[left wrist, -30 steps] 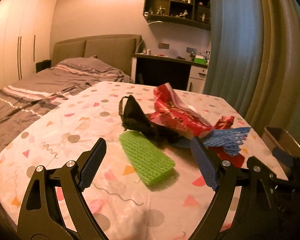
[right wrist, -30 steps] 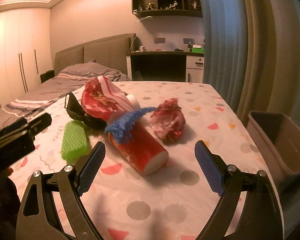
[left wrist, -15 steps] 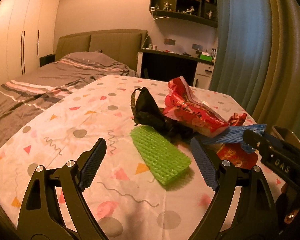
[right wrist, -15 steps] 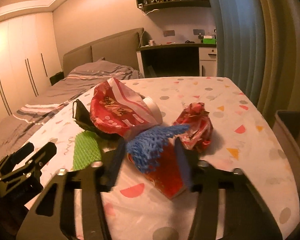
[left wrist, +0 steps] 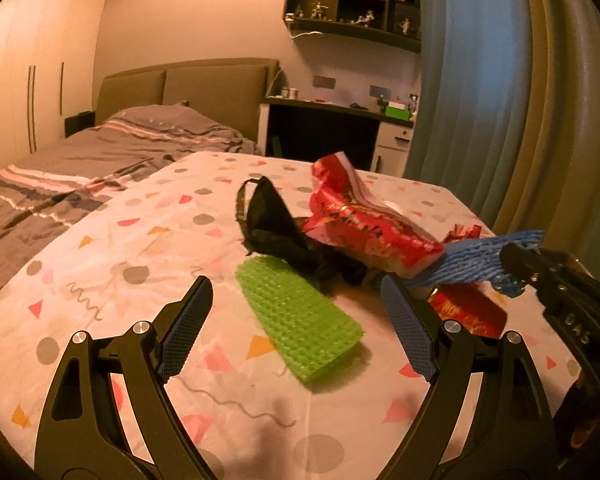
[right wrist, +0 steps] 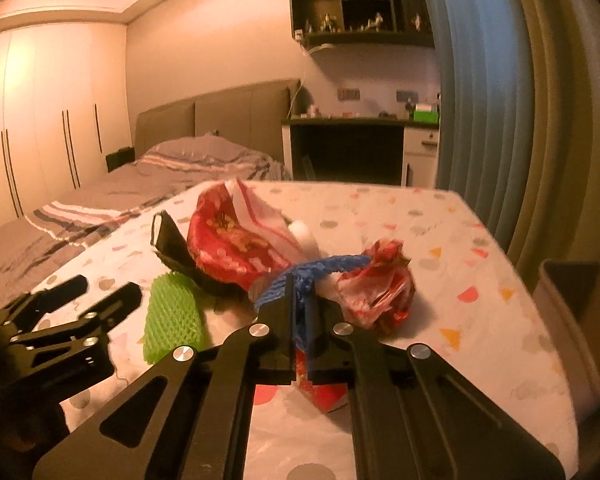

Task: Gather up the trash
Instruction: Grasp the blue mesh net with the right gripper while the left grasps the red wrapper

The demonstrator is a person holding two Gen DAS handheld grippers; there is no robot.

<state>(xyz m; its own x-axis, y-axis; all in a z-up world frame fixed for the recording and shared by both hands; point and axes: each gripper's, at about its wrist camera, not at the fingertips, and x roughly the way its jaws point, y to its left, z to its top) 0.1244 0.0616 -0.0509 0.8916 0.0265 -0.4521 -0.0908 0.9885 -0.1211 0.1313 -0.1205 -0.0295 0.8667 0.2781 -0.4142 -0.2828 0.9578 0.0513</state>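
right gripper (right wrist: pixel 300 312), just closed on the blue foam net (right wrist: pixel 320 270) atop the trash pile, should be lifted slowly toward the bin (right wrist: pixel 580 304) at 3 o'clock, so neighbouring wrappers are not dragged.

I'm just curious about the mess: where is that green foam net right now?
The green foam net lies flat on the patterned tablecloth, just ahead of the open left gripper, touching the black bag.

A bed (left wrist: pixel 112 152) with grey striped bedding lies beyond the counter's (left wrist: pixel 112 272) far left edge. White wardrobes (right wrist: pixel 40 120) line the left wall. A dark desk (right wrist: pixel 348 148) stands behind the far edge, a figurine shelf (left wrist: pixel 352 4) above it, curtains (left wrist: pixel 480 100) to the right.
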